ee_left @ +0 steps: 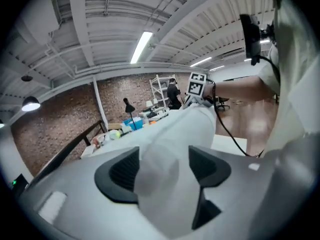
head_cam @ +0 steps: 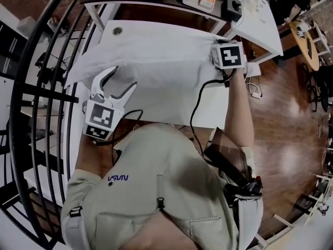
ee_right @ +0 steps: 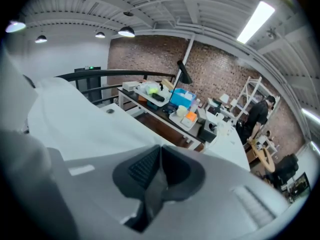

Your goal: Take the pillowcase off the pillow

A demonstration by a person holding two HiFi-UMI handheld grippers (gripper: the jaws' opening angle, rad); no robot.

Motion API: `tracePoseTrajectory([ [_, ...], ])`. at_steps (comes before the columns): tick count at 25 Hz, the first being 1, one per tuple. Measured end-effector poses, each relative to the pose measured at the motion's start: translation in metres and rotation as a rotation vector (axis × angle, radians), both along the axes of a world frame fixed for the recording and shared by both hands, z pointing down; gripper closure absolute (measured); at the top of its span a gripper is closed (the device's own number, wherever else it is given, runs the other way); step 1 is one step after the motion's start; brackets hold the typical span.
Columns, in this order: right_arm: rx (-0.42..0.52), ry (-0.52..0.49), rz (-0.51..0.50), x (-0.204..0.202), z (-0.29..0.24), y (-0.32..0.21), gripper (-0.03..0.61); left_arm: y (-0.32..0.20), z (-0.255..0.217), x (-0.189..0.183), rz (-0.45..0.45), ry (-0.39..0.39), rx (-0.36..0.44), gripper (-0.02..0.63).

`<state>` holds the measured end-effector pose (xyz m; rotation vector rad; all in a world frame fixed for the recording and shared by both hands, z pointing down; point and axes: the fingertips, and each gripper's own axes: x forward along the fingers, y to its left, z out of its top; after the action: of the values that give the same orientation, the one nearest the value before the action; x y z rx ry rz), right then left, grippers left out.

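1. Two grippers: the left gripper (head_cam: 122,78) and the right gripper (ee_right: 159,160).
2. One pillowcase (head_cam: 156,61), reaching from one gripper to the other.
3. One table (head_cam: 161,108), beneath both grippers.
4. Two cables (head_cam: 200,95), one trailing back from each gripper.
5. One desk lamp (ee_right: 184,74), ahead of the right gripper.
6. One person (ee_right: 257,115), far beyond the right gripper.

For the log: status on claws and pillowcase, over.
Left claw open, pillowcase loose between jaws. Right claw shut on its corner. Pillowcase lies on table. Nothing in the way.
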<state>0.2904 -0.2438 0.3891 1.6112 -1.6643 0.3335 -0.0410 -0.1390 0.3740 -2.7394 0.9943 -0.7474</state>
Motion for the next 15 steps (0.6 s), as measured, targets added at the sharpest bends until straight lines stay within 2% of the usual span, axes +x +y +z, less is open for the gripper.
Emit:
tracePoseTrajectory([
  [1, 0.006, 0.010, -0.003, -0.001, 0.000, -0.001, 0.568, -0.002, 0.017, 0.003, -0.035, -0.018, -0.009, 0.244],
  [3, 0.023, 0.029, -0.016, -0.004, 0.001, -0.002, 0.568, -0.015, 0.043, 0.009, -0.093, -0.083, 0.048, 0.208],
  [5, 0.039, 0.039, -0.014, -0.004, 0.001, 0.001, 0.568, -0.032, 0.049, 0.016, -0.115, -0.150, 0.131, 0.209],
  [7, 0.057, 0.030, 0.000, -0.005, 0.001, 0.006, 0.565, -0.044, 0.051, 0.021, -0.132, -0.193, 0.179, 0.238],
  [9, 0.120, 0.038, 0.010, -0.003, -0.008, 0.009, 0.554, -0.051, 0.051, 0.025, -0.132, -0.220, 0.228, 0.283],
  [12, 0.305, 0.032, 0.002, -0.001, -0.040, 0.018, 0.522, -0.059, 0.056, 0.030, -0.130, -0.216, 0.243, 0.365],
  [15, 0.481, -0.027, -0.027, -0.005, -0.075, 0.040, 0.466, -0.065, 0.055, 0.032, -0.140, -0.198, 0.224, 0.391],
])
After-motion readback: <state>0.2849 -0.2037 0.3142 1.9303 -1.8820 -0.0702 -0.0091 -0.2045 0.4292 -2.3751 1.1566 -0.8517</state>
